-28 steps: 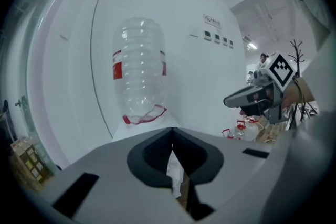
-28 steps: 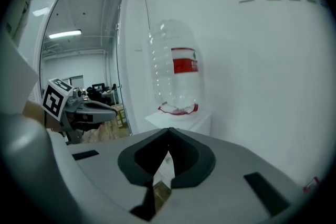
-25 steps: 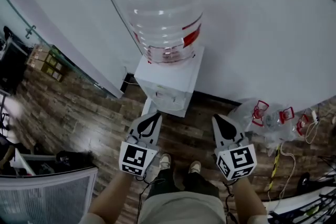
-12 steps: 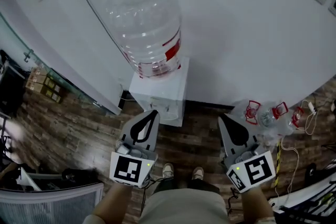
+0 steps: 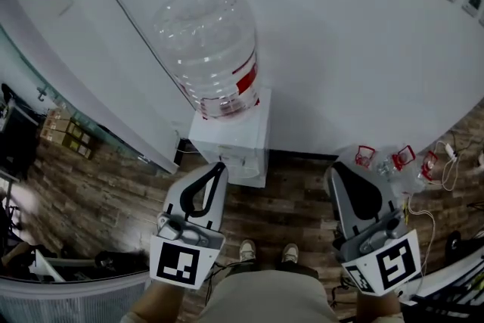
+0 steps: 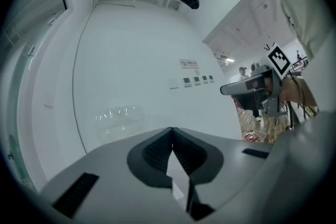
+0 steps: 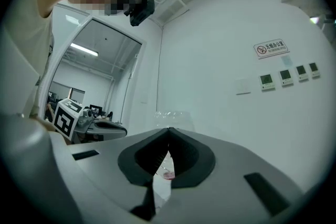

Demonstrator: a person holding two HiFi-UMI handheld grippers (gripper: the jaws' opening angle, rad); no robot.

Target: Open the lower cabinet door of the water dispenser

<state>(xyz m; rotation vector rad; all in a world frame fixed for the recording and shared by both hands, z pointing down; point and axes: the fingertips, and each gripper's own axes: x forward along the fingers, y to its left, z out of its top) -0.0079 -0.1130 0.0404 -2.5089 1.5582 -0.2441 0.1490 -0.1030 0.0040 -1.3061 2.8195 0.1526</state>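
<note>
The white water dispenser (image 5: 231,138) stands against the wall with a clear bottle (image 5: 206,49) on top. From above its front is steeply foreshortened, and the lower cabinet door does not show. My left gripper (image 5: 219,167) is held in front of the dispenser's near left corner, shut and empty. My right gripper (image 5: 333,169) hangs to the right of the dispenser, apart from it, also shut and empty. In the left gripper view the jaw tips (image 6: 171,129) meet below the faint bottle (image 6: 118,115). The right gripper view shows shut jaws (image 7: 168,129) with the bottle (image 7: 169,114) behind.
A clear bag of empty bottles with red handles (image 5: 386,161) lies on the wood floor to the right, with cables (image 5: 446,163) beyond. Stacked boxes (image 5: 64,134) sit at the left by a glass partition. A white mesh bin (image 5: 68,291) is at lower left. The person's shoes (image 5: 265,250) are below.
Both grippers have come up towards the camera and look larger, still shut. The dispenser and bottle now sit further left and lower in the head view.
</note>
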